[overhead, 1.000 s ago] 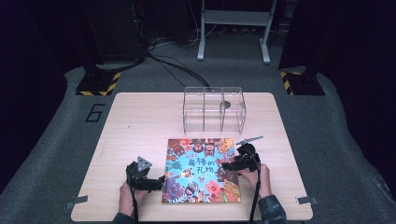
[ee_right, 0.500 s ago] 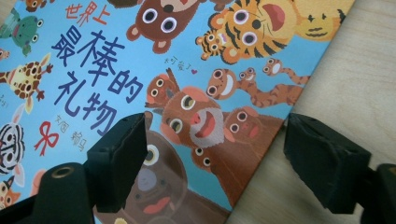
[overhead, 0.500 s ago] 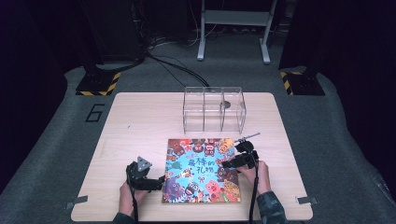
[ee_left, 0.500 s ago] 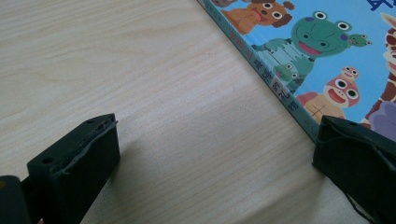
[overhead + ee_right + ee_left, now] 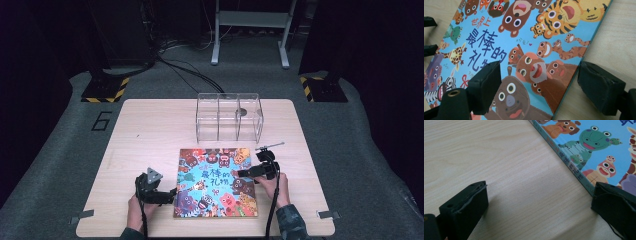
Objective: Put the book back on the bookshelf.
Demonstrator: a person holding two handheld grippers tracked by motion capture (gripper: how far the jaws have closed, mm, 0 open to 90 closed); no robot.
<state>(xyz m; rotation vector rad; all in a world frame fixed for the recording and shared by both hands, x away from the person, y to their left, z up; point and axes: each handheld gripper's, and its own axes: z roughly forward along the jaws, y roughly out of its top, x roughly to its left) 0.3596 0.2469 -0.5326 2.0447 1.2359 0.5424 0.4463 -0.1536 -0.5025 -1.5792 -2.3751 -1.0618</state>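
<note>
One book [image 5: 216, 182], closed, cover up, flat on the table [image 5: 150, 130] near its front edge. Left gripper [image 5: 536, 202]: jaws spread wide, one on bare wood, one at the book's spine edge. Right gripper [image 5: 537, 87]: jaws have just been opening, spread astride the book's right edge, pinching nothing.

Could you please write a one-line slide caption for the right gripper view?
Right claw, jaws open, straddles the right edge of a colourful animal picture book lying flat on the wooden table.
</note>
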